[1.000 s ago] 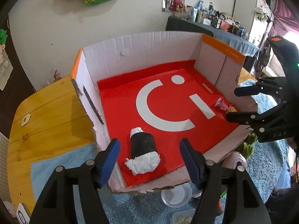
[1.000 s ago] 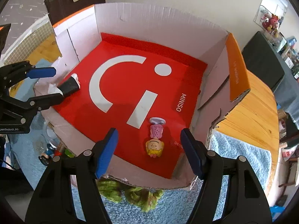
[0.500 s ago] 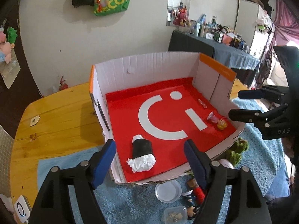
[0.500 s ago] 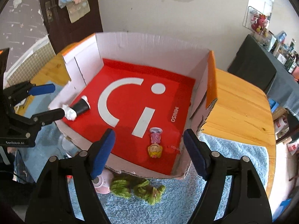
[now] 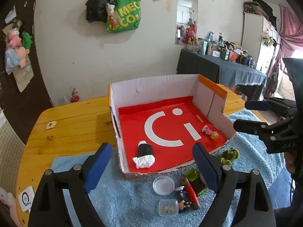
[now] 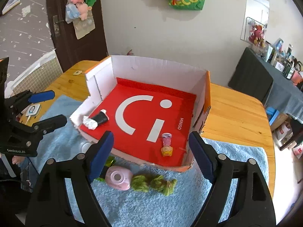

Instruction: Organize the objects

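Open cardboard box (image 5: 157, 87) on wooden table (image 5: 75, 123), front wall cut low, red liner with white logo on floor. Inside, near left front corner: black roll (image 5: 144, 154) with white stuffing at both ends, lying flat. Near right front corner: small doll (image 6: 166, 144), pink dress, yellow hair, lying flat, head toward box front. Both well apart from each other. Left gripper (image 5: 151, 162) held above blue mat (image 5: 123, 194), jaws spreading, blue pads wide apart, nothing between them. Right gripper (image 6: 151, 153) likewise above mat, jaws spreading, nothing pinched. Each gripper seen side-on in the other's view, empty. On mat just outside box front: green plush (image 6: 153, 183), pink round case (image 6: 119, 177) touching it on its left, green wrapper (image 5: 191, 174), clear dish (image 5: 163, 185), small clear tub (image 5: 168, 207), red-and-black figure (image 5: 189, 193) lying flat. White device (image 5: 25, 198) at table's left front edge. Green bag (image 5: 124, 17) hung on wall behind. Cluttered side table (image 5: 217, 66) with dark cloth at right rear.
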Motion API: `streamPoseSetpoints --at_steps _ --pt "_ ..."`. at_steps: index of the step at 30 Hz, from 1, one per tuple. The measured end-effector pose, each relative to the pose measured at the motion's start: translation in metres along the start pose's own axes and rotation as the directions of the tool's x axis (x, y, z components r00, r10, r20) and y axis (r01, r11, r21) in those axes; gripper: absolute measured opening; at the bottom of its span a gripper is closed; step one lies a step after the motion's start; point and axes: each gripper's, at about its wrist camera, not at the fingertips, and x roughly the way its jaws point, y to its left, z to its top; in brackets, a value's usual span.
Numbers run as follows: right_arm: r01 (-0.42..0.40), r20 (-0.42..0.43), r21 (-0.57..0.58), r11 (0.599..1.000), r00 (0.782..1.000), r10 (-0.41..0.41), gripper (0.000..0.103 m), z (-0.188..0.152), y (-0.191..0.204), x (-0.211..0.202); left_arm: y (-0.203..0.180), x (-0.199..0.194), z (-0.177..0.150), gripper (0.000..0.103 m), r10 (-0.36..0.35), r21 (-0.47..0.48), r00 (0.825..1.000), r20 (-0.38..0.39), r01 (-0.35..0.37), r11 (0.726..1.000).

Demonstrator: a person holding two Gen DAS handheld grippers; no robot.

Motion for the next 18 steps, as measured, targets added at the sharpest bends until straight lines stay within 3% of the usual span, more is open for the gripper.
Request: streamPoseSetpoints --at_steps 18 --pt "0.056 0.131 0.030 0.998 0.990 -0.059 0.088 -0.042 0.028 -0.045 -0.011 -0.051 -0.039 0.099 0.058 -0.069 0.995 0.083 -0.052 0.996"
